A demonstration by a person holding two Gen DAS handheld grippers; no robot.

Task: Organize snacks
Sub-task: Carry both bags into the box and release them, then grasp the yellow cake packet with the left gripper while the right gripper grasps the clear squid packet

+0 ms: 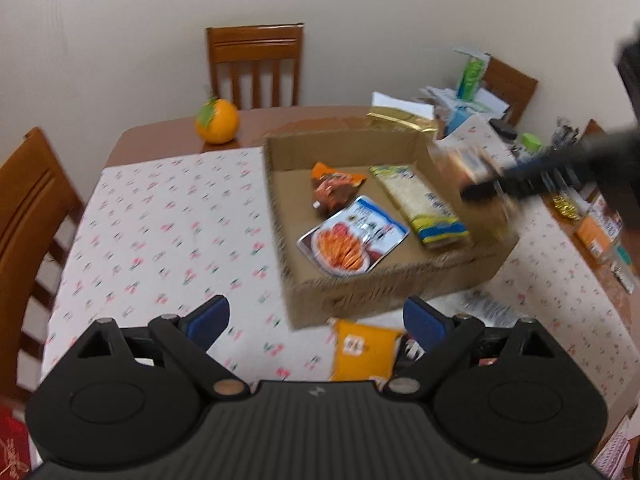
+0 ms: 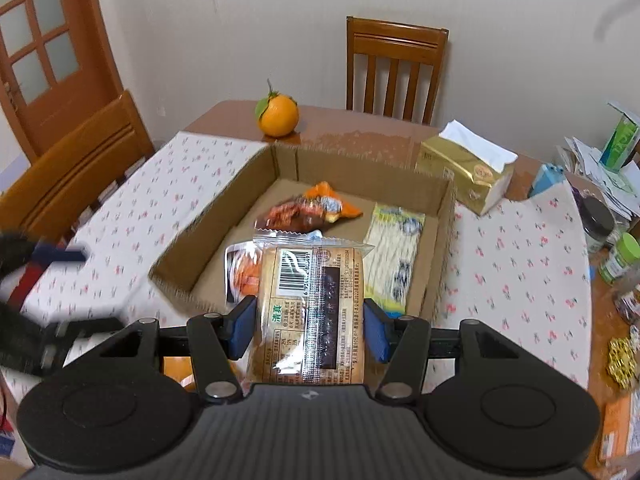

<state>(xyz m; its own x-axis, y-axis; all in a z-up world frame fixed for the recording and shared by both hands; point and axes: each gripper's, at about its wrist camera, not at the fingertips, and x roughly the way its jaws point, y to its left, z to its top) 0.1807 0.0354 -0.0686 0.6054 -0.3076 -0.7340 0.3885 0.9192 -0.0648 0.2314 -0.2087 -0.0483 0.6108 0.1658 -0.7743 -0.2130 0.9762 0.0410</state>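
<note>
A shallow cardboard box (image 1: 304, 304) (image 2: 440, 240) sits on the flowered tablecloth. In it lie an orange-brown snack bag (image 1: 334, 188) (image 2: 308, 210), a blue-edged pouch with a food picture (image 1: 352, 238) (image 2: 240, 272) and a yellow-green pack (image 1: 420, 204) (image 2: 396, 252). My right gripper (image 2: 310, 322) is shut on a clear-wrapped bread pack (image 2: 312, 312) above the box's near edge; it shows blurred in the left wrist view (image 1: 480, 188). My left gripper (image 1: 316, 320) is open and empty, just short of the box. A yellow packet (image 1: 364, 350) lies between its fingers on the table.
An orange (image 1: 217, 120) (image 2: 278, 115) sits at the table's far edge. A gold tissue pack (image 1: 400, 120) (image 2: 468, 168) lies behind the box. Jars, papers and cartons (image 2: 608, 216) crowd the right side. Wooden chairs (image 1: 254, 64) (image 1: 28, 216) stand around the table.
</note>
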